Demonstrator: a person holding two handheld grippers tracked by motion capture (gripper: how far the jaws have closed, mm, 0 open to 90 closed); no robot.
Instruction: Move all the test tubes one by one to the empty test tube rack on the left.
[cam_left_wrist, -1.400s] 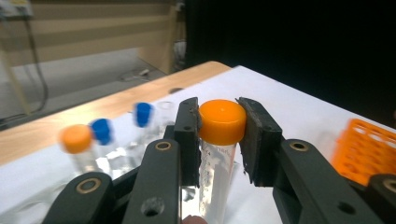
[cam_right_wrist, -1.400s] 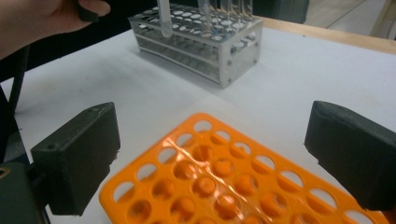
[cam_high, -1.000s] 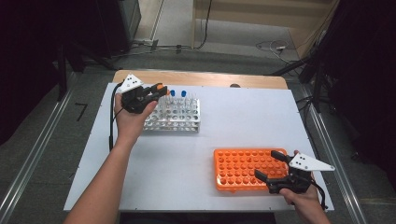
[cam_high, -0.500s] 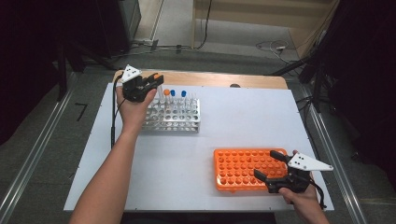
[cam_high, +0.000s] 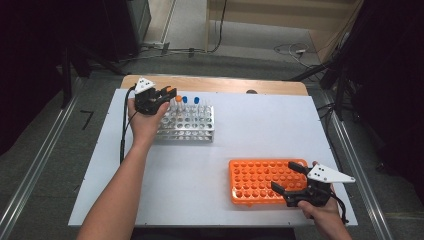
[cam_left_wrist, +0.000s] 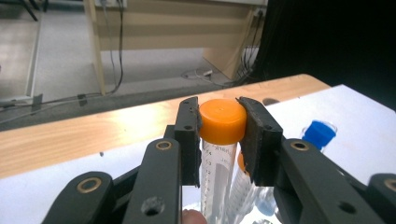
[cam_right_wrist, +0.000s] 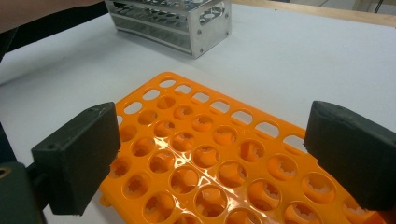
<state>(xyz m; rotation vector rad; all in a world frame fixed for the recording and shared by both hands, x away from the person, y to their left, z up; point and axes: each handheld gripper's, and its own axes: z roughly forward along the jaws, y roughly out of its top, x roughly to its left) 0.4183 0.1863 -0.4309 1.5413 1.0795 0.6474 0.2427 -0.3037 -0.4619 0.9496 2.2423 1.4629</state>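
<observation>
Two grippers | left gripper clamps orange-capped tube | right gripper jaws wide over orange rack

left gripper at metal rack, orange-capped tube between jaws

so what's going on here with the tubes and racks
A person works at a white table with a tool in each hand. The left tool is shut on an orange-capped tube at the metal rack, which also holds blue-capped tubes. The right tool hovers open over the empty orange rack.
</observation>
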